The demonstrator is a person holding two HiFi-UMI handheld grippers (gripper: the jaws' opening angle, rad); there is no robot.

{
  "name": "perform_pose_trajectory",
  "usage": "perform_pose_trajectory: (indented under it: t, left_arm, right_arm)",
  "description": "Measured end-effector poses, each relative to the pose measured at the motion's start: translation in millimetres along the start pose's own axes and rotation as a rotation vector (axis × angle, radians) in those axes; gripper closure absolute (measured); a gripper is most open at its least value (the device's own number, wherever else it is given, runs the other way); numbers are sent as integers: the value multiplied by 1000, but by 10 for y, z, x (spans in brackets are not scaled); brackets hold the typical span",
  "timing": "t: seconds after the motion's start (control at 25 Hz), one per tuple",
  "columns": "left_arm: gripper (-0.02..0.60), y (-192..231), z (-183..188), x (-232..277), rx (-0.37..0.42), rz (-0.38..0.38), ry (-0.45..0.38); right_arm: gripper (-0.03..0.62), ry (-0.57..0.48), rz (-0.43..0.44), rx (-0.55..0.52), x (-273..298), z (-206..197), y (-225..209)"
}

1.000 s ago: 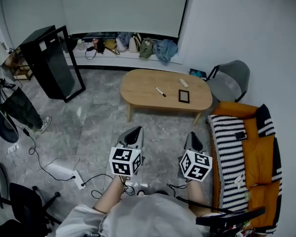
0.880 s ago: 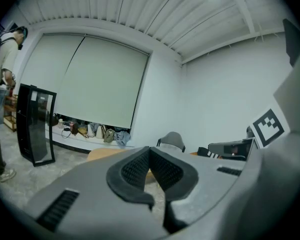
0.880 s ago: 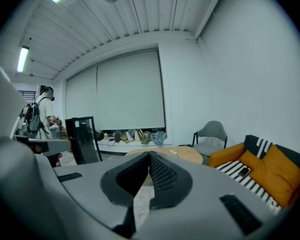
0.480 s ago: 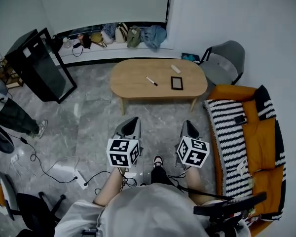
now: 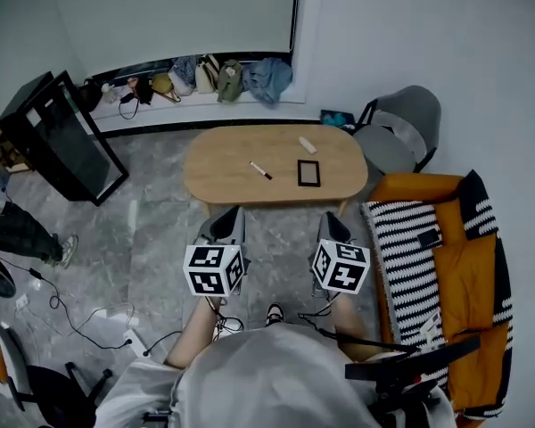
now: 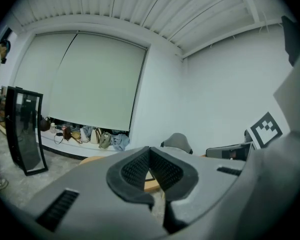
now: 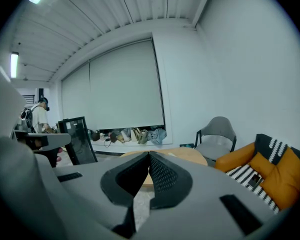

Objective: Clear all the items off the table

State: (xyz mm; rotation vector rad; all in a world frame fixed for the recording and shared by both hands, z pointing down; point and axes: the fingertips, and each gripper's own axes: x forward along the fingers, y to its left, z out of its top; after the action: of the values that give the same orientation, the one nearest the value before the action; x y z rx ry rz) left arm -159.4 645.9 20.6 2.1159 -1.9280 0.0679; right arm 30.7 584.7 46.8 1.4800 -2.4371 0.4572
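Left gripper: jaws pressed together, nothing between them, held short of the table's near edge.
Right gripper: likewise closed and empty, level with the left, facing the same way.
Table: low oval wooden top just ahead of me, three items on it.
Pen: lies aslant near the middle. I judge it light, stiff and apt to roll, so I would pinch across the barrel at mid-length.
Frame: dark flat rectangle right of the pen. It looks stiff and possibly fragile, and I would take it by one edge.
Block: small pale piece beyond the frame. It is probably light, so I would grip its narrow sides.
Progress: by my reading, nothing cleared yet.
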Motion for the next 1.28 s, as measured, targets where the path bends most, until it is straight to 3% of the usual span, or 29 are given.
perform_pose_trajectory:
  t: [0.56, 0.92, 1.28]
  left_arm:
    - [574, -138, 224, 1077, 10, 33, 26]
    - [574, 101, 215, 1418, 18, 56, 62]
    - [574, 469, 384, 2135, -1, 42, 27]
  right_arm:
    - [569, 46, 45, -5, 931, 376, -697]
    - [569, 70, 53, 37, 1368, 357, -746]
    - [569, 64, 24, 28, 2067, 572, -860]
